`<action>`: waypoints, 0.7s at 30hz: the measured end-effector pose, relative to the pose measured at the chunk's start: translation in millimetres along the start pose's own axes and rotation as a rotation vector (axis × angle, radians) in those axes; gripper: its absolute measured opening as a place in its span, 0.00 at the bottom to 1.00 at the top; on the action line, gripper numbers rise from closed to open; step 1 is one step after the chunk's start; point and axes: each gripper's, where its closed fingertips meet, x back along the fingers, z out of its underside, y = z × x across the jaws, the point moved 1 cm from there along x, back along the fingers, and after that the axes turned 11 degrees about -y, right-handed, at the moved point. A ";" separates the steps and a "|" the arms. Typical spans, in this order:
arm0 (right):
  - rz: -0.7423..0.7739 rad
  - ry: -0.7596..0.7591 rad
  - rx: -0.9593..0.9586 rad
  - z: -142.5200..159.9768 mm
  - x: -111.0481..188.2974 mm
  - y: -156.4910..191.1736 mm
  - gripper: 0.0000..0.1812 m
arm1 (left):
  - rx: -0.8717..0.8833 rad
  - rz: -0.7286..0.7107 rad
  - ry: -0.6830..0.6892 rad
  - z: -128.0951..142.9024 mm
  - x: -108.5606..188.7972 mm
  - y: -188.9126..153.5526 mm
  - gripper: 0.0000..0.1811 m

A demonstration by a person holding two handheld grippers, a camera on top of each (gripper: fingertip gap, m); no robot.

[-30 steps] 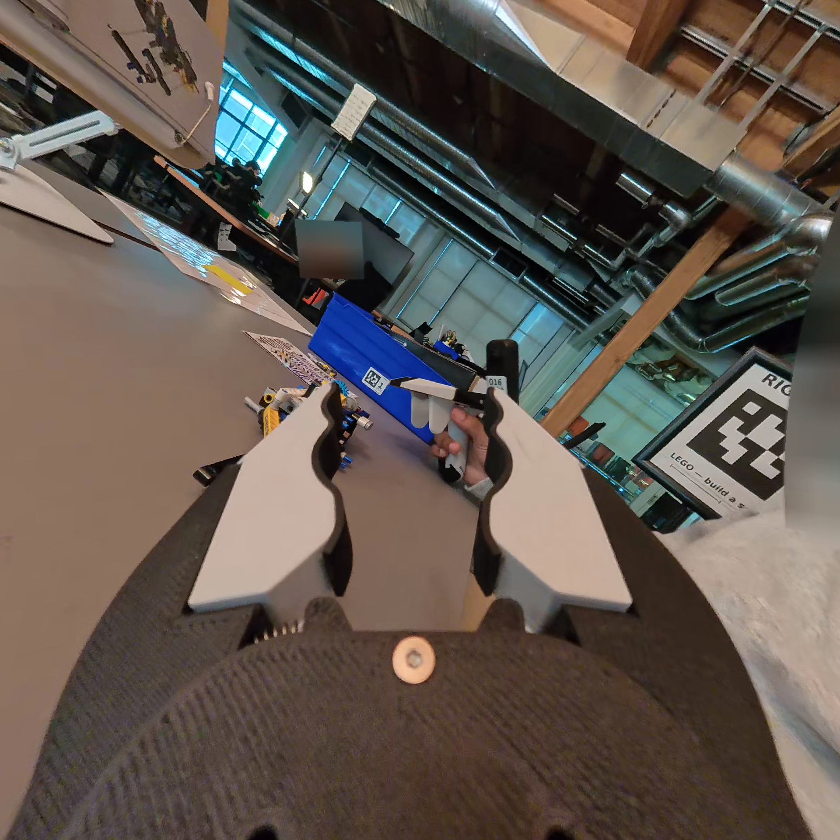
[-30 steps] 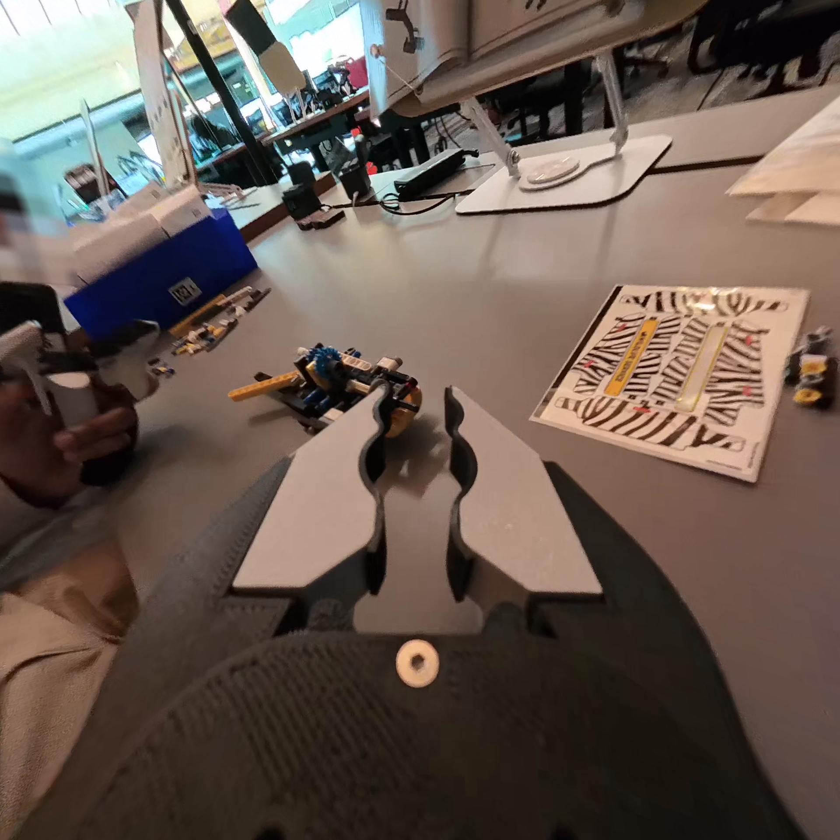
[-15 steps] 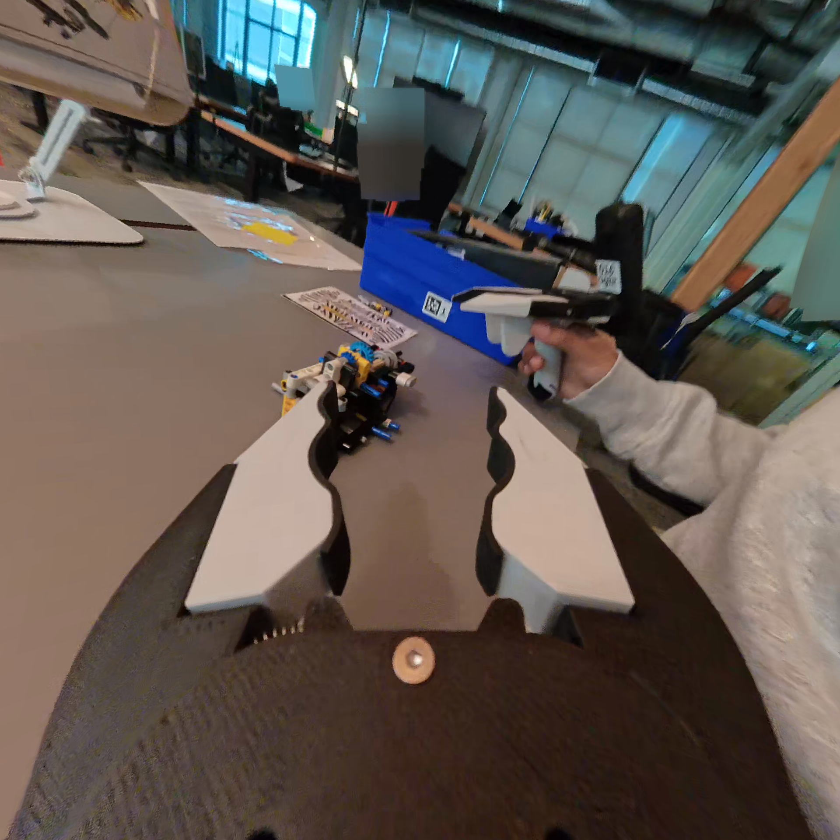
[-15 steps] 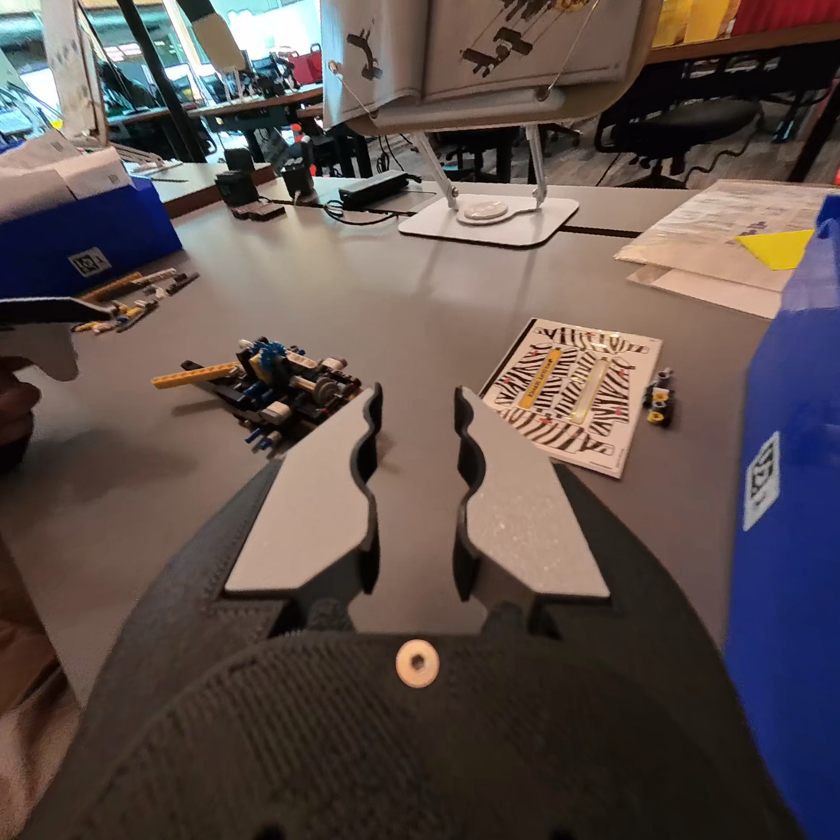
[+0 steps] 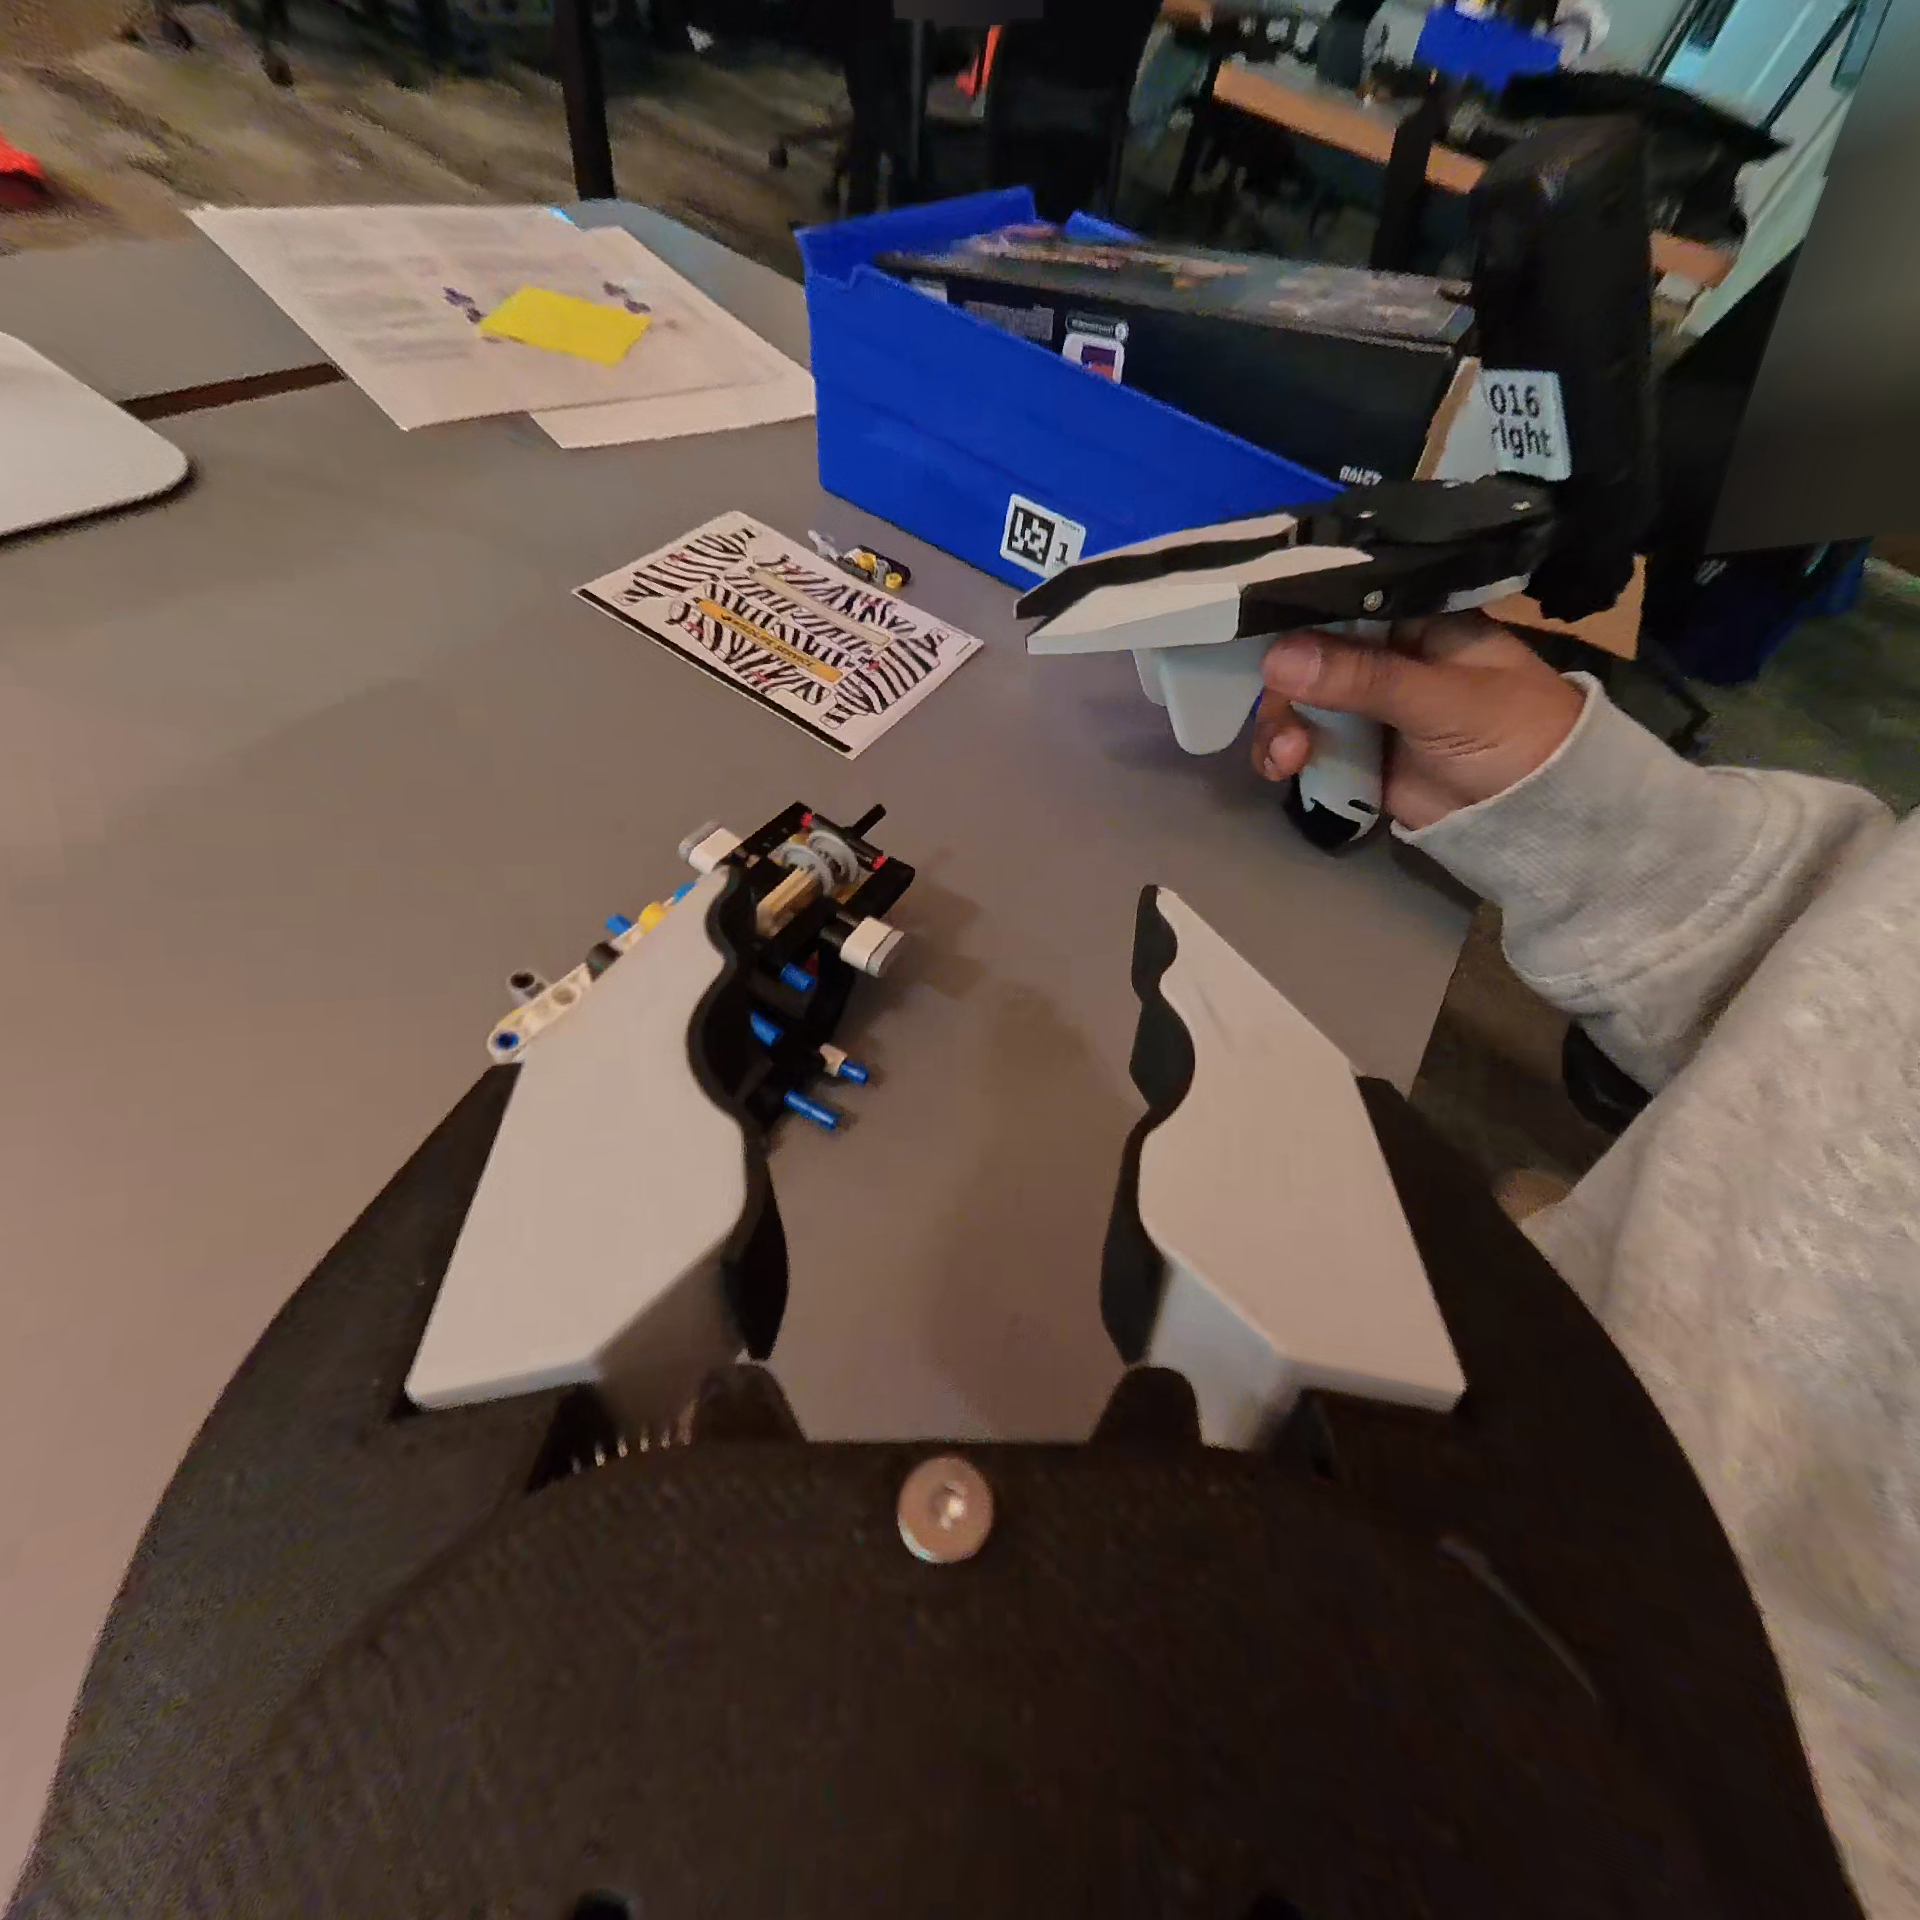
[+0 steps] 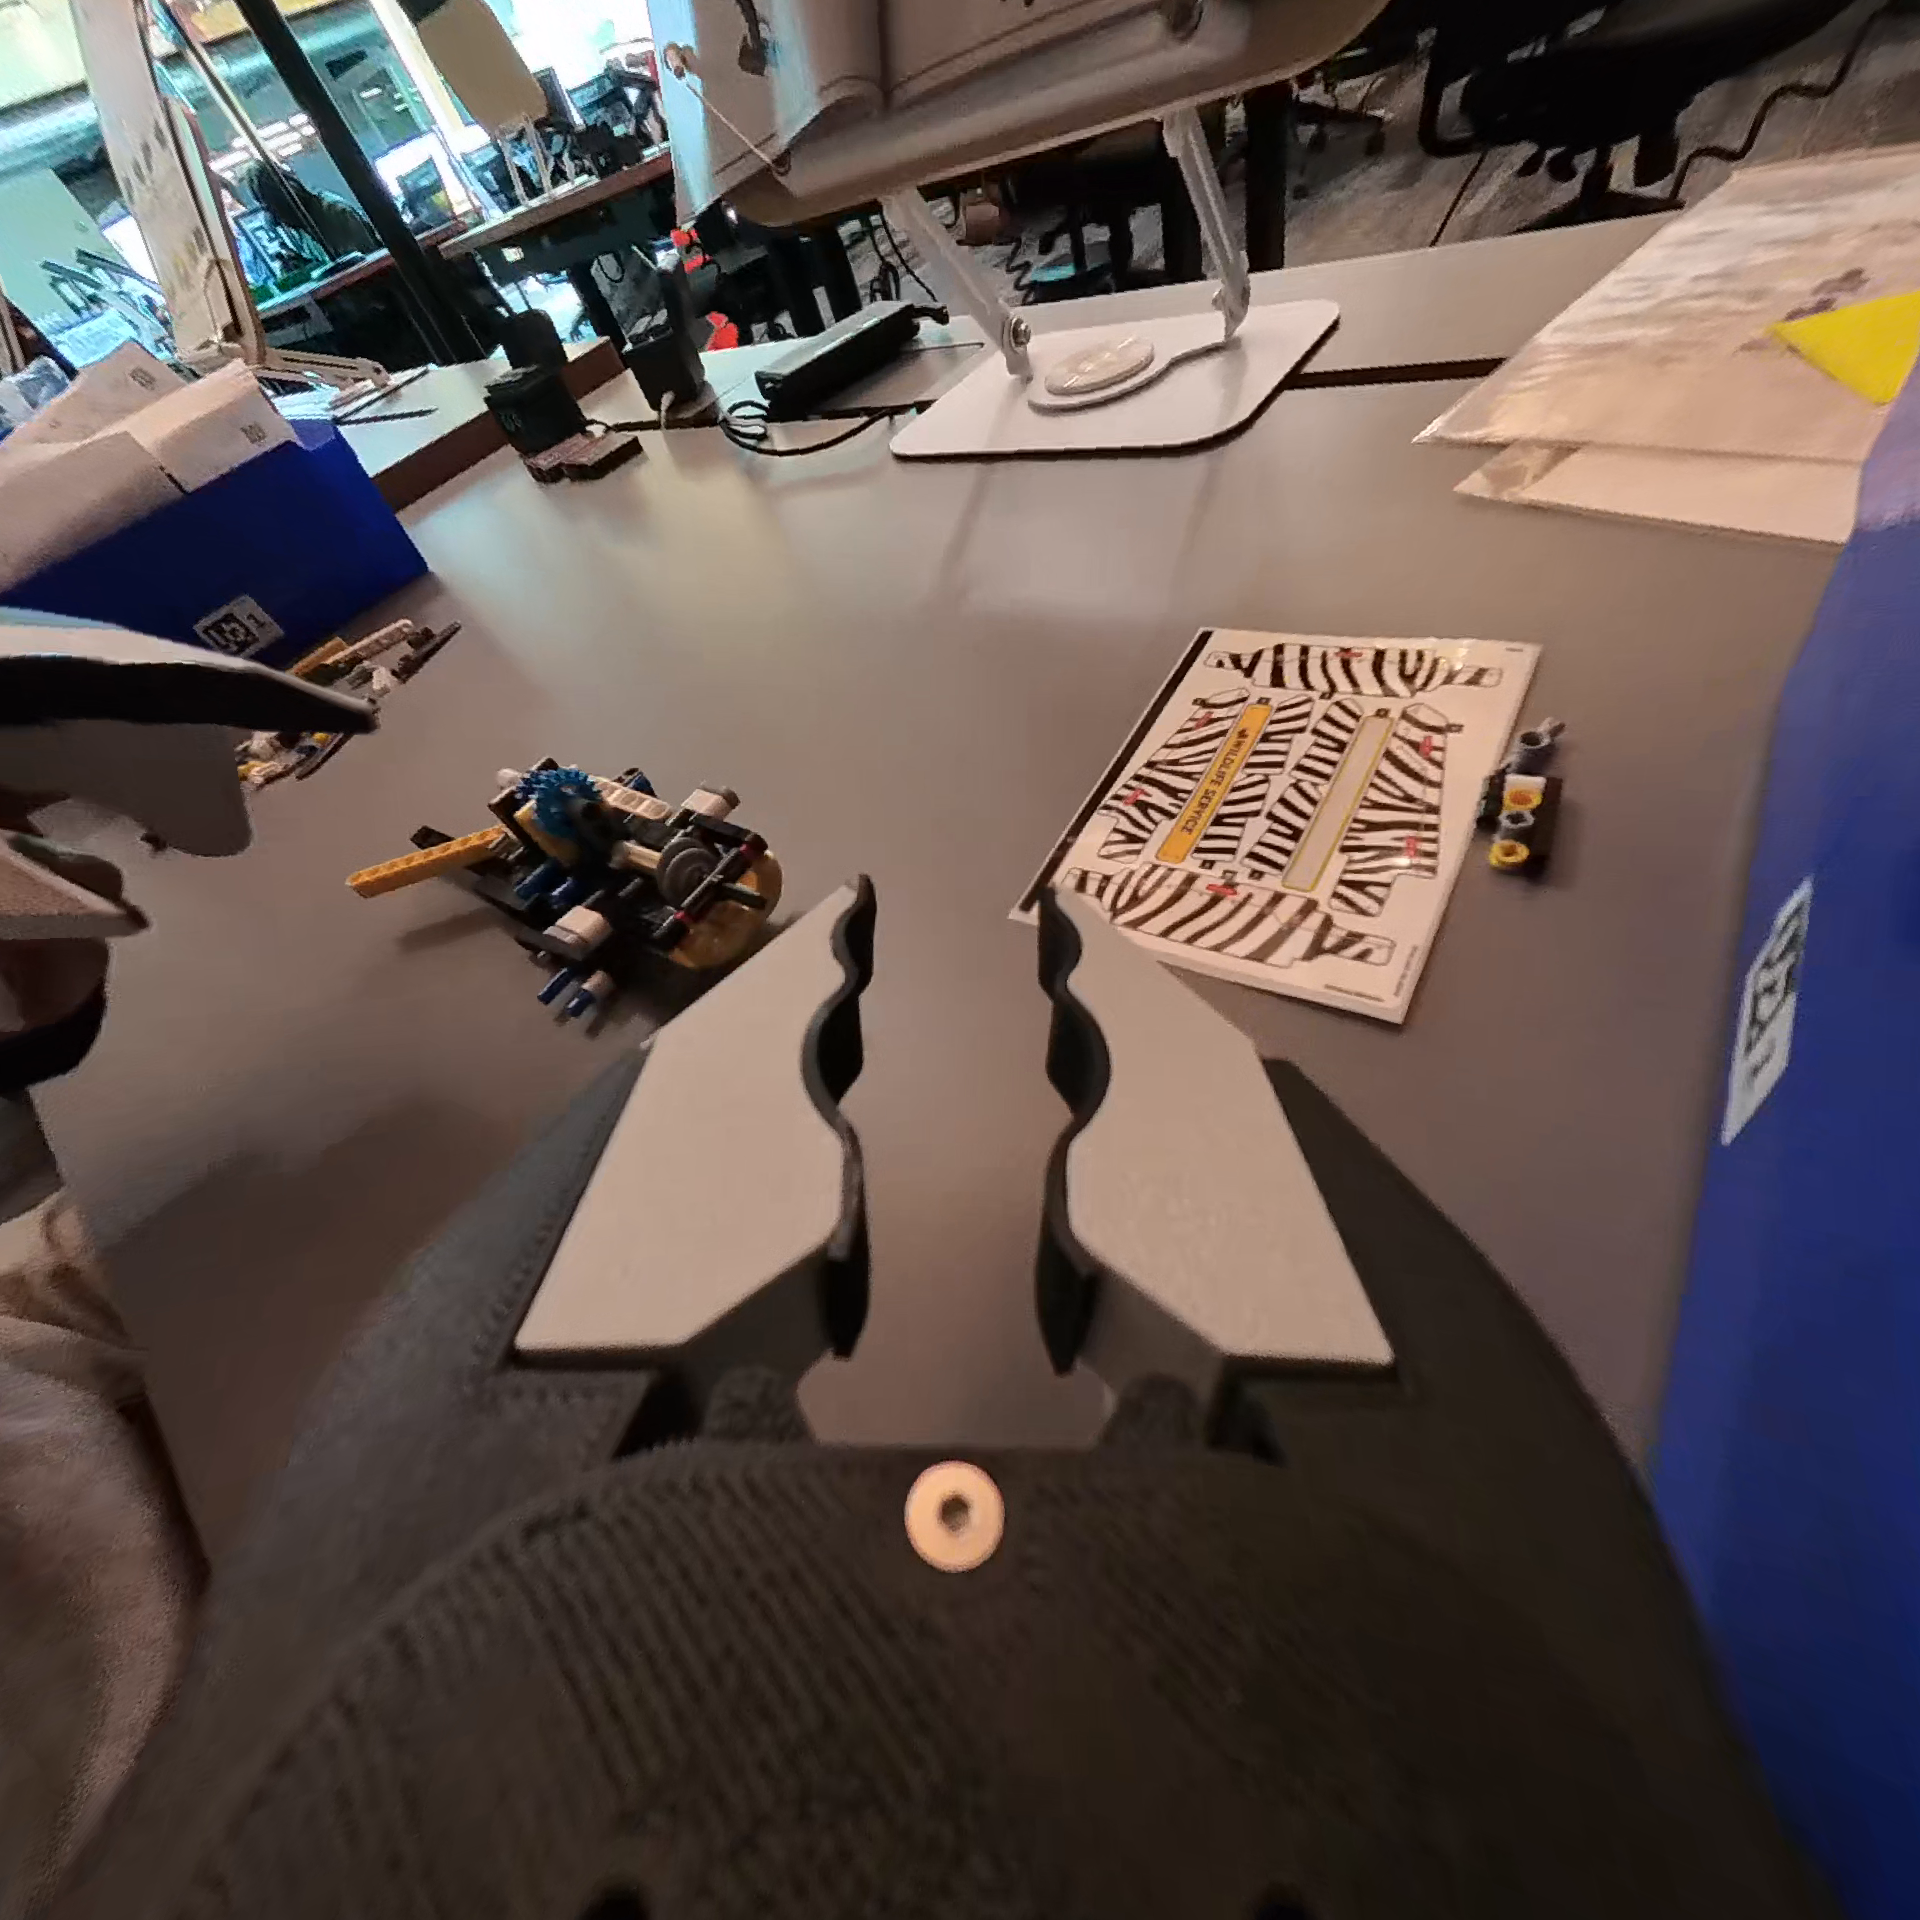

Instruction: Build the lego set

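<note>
The left gripper (image 5: 935, 894) is held above the grey table (image 5: 260, 831) with jaws spread wide and empty, the part-built lego car (image 5: 800, 935) lying just beyond its left finger. The right gripper (image 6: 951, 899) is likewise parted and empty, the car (image 6: 623, 862) lying ahead to its left and a zebra-striped sticker sheet (image 6: 1288, 821) to its right. A blue bin (image 5: 997, 436) stands beyond the sheet.

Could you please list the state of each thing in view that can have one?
left gripper: open, empty, above the table.
right gripper: open, empty.
lego assembly: partly built, lying on the table.
sticker sheet: flat, stickers not yet peeled.
small lego piece: loose beside the sheet.
blue bin: open-topped, a box inside.
</note>
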 end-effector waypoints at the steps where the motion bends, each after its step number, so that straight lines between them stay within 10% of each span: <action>1: -0.003 0.002 -0.011 0.4 0.0 0.4 0.17 | -0.006 0.003 0.018 0.1 -5.8 -0.9 0.40; 21: -0.002 0.008 -0.053 1.8 0.4 -3.8 0.13 | -0.372 0.000 0.503 17.6 -64.7 28.5 0.46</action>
